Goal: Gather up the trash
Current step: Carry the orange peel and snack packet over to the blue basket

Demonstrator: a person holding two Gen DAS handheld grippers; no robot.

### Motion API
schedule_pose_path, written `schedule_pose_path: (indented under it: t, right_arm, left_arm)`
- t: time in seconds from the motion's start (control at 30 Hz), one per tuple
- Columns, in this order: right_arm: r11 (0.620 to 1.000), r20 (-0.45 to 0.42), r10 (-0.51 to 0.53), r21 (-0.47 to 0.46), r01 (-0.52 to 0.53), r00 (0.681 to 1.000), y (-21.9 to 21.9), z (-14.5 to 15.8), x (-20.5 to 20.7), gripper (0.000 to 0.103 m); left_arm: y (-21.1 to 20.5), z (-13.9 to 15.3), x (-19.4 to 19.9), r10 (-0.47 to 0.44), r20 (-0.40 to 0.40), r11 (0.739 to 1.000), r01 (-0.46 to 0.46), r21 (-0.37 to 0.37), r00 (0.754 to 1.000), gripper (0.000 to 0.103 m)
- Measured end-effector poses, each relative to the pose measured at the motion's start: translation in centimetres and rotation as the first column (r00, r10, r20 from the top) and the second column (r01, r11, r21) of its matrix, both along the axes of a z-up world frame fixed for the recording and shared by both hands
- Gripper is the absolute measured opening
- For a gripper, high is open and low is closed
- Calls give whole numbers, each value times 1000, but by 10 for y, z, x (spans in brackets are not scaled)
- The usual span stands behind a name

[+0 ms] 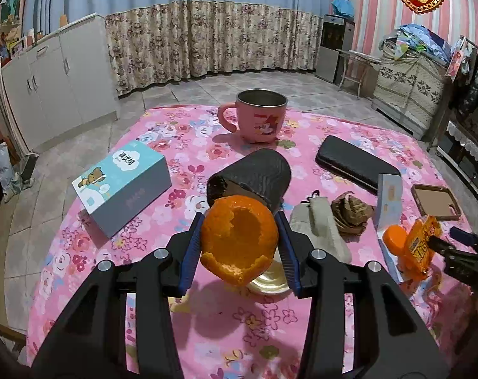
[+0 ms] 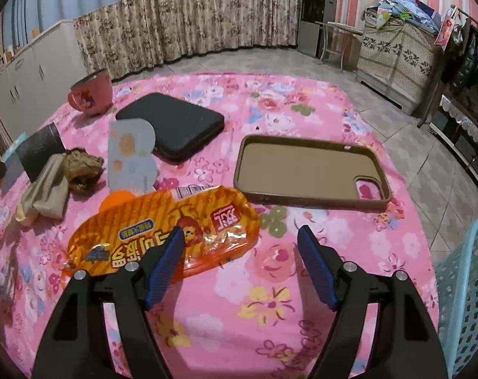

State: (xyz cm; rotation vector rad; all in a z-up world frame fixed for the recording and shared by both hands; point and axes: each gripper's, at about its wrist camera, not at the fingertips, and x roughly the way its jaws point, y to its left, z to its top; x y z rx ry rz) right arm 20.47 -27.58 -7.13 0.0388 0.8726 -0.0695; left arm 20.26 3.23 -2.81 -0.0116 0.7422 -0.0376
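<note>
mug (image 1: 259,117) 1 | box (image 1: 123,186) 1 | phone case (image 2: 311,173) 1 | wrapper (image 2: 163,237) 1 | peel (image 1: 239,241) maybe 1

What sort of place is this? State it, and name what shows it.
Probably a lived-in room of a home: long curtains along the wall, white cabinets at the side, a table under a pink floral cloth, and piled bedding on a covered cabinet.

Glossy plastic wrapper (image 2: 163,237); matt cloth tablecloth (image 2: 270,315); metal-lined cup (image 1: 259,117).

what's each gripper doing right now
left gripper: shut on the orange peel.
right gripper: open, nothing between its jaws; the orange wrapper lies under its left finger.
</note>
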Motion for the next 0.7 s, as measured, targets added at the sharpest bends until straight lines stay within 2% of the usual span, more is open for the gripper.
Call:
schedule_pose_path:
  t: [0.1, 0.13, 0.17, 0.33, 0.37, 0.4, 0.43, 0.57, 0.7]
  right_arm:
    - [1000, -8, -10, -1, 10, 1000, -2, -5, 11, 71]
    - [1000, -18, -5, 17, 6, 1000, -3, -6, 13, 66]
    - [999, -26, 2, 32, -1, 1000, -4, -8, 15, 65]
    - [998, -14, 61, 10, -61, 998, 9, -6, 12, 37]
    - [998, -12, 62, 6, -62, 998, 9, -5, 11, 29]
    - [998, -8, 63, 5, -63, 998, 10, -4, 10, 13]
    - [998, -6, 61, 6, -61, 998, 8, -4, 10, 9]
    - [998, 23, 49, 45, -50, 999, 0, 2, 6, 5]
    - [997, 116, 26, 73, -35, 993, -6, 28, -15, 4]
  left_arm:
    - [-5, 0, -1, -11, -2, 1000, 11, 1, 1000, 44]
    - [-7, -1, -1, -15, -4, 1000, 15, 2, 1000, 44]
    - [-8, -1, -2, -19, -4, 1000, 19, 4, 1000, 44]
    - [-12, -1, -3, -28, -2, 1000, 28, 11, 1000, 44]
    - [-12, -1, -3, -29, -1, 1000, 29, 12, 1000, 44]
    - [-13, -1, -4, -30, 0, 999, 30, 15, 1000, 44]
    - [-15, -1, -4, -30, 2, 999, 30, 20, 1000, 44]
    - [-19, 0, -6, -36, 2, 999, 36, 14, 999, 44]
    - [-29, 3, -10, -44, 18, 998, 43, 44, 999, 44]
